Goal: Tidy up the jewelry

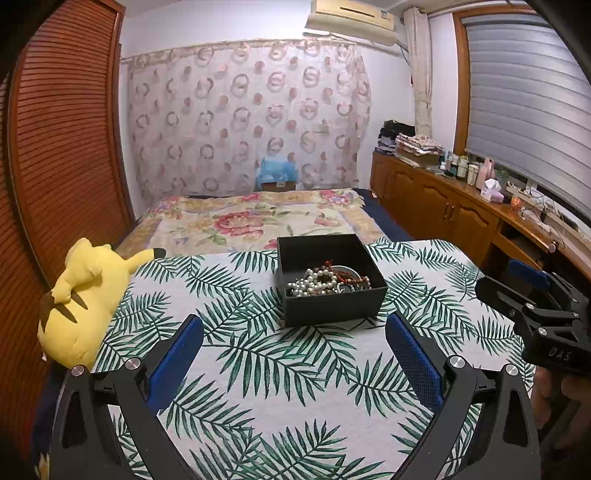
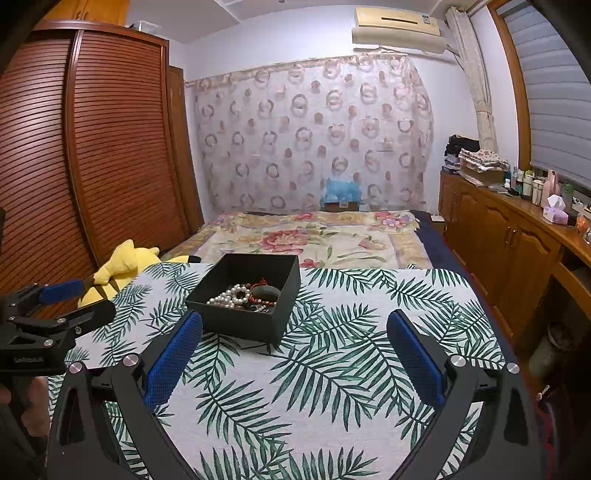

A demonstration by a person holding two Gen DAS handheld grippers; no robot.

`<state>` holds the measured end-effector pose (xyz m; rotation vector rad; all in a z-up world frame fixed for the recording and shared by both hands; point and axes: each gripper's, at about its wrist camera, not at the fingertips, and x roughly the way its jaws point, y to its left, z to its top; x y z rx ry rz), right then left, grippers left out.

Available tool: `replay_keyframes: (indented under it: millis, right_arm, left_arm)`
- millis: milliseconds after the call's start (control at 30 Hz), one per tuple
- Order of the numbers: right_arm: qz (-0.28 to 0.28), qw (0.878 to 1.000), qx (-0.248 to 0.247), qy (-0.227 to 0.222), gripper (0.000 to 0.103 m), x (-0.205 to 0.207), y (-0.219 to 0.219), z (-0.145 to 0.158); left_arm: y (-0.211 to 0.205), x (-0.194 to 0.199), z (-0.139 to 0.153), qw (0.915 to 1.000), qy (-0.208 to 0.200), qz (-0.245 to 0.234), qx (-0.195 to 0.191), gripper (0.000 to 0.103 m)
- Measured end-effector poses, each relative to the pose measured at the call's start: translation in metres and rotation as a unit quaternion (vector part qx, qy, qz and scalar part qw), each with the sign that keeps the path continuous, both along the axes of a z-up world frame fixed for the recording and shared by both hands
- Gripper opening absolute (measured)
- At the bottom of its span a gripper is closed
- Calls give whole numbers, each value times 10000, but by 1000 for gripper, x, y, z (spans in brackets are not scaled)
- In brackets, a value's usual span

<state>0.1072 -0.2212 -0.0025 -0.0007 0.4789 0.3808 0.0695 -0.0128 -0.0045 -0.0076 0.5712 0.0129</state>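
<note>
Near the middle of the frame a black box [image 1: 330,280] sits on the leaf-print cloth [image 1: 258,369], with the jewelry [image 1: 325,282] heaped inside. Left gripper [image 1: 294,345] and right gripper [image 2: 294,341] both gape wide, holding nothing. Whether sorting lies ahead or is done, I cannot tell.

place: home bedroom
bed [image 1: 255,218]: floral blanket, runs to the far wall
wardrobe [image 2: 92,147]: tall, louvered wooden doors, left side
curtain [image 1: 243,118]: sheer, ring pattern, covers back wall
AC unit [image 2: 399,27]: wall-mounted, near the ceiling
cabinets [image 2: 498,236]: low wooden run under the window, right side
countertop clutter [image 1: 465,166]: bottles, tissue box, folded clothes
plush toy [image 1: 81,299]: yellow, beside the leaf-print cloth [image 1: 295,369]
</note>
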Motion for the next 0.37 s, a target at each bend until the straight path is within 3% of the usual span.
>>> replay_keyframes:
  millis: [367]
  right_arm:
    - [-16,10000,10,-6,101,-1,2,-1]
  left_arm:
    - [-5,1,2,10000,-37,1,-5,95]
